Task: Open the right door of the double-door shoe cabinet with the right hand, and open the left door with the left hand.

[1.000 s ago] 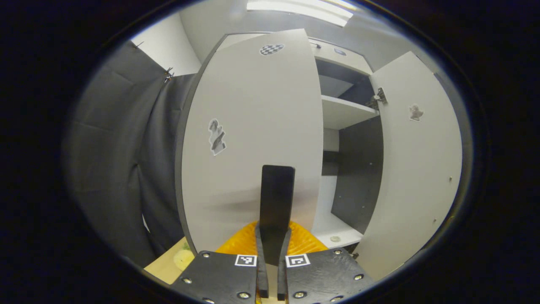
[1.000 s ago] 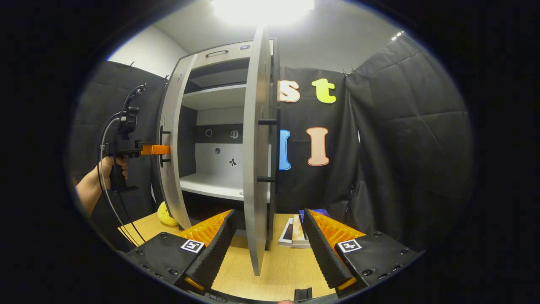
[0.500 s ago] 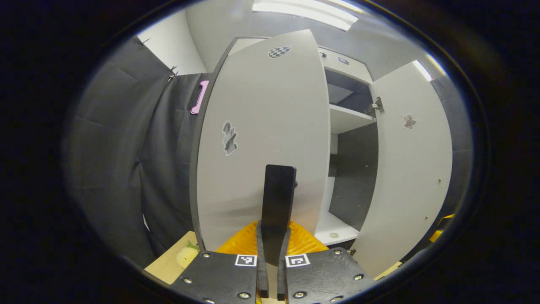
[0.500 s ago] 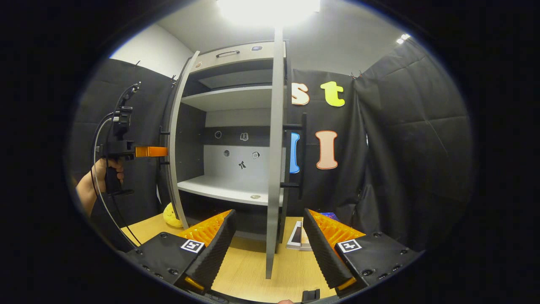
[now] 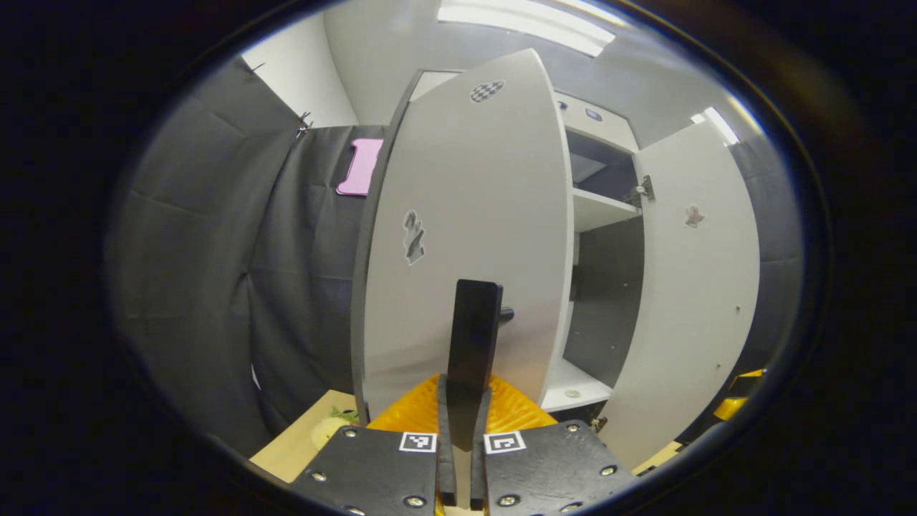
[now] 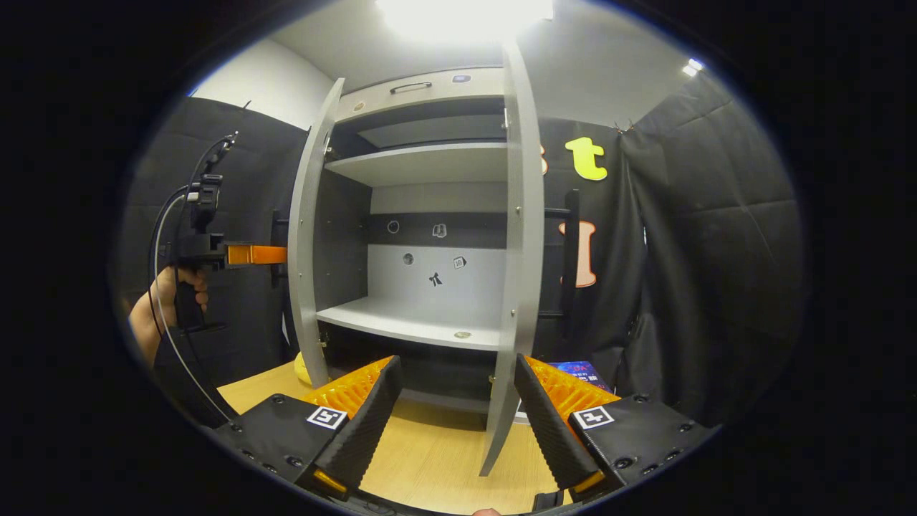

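Both doors now stand wider than a second ago. Left gripper (image 5: 458,401) stays clenched on the left door's (image 5: 466,236) handle (image 5: 473,337); right gripper (image 6: 451,423) hangs released, apart from the right door (image 6: 519,251). Bare table (image 6: 437,459) lies below; a book (image 6: 584,369) sits behind that door.
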Demonstrator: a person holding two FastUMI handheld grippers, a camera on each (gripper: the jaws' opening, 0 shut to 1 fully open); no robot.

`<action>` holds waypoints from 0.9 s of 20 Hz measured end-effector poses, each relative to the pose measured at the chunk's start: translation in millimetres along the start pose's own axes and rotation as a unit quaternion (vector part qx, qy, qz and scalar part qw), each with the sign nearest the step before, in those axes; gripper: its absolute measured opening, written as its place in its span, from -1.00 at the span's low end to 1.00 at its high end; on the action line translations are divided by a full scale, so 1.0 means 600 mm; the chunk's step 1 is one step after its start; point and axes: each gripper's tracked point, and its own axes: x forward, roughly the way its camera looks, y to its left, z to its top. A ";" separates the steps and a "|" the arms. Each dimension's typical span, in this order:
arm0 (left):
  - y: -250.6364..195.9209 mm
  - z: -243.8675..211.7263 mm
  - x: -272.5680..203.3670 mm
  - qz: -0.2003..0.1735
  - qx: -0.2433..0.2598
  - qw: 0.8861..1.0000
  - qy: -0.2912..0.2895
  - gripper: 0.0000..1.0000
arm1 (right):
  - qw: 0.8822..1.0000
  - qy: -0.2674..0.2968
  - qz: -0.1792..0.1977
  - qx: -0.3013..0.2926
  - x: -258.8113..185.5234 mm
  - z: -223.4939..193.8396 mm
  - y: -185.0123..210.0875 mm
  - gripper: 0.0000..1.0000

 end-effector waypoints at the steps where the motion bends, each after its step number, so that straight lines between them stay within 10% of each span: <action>1: 0.000 0.000 -0.001 -0.001 0.000 1.000 0.000 -0.82 | 1.000 0.000 0.002 0.000 0.001 0.000 0.005 0.97; 18: 0.015 0.004 -0.008 0.020 -0.012 1.000 -0.016 -0.83 | 0.999 0.008 0.032 -0.010 0.031 -0.004 0.076 0.97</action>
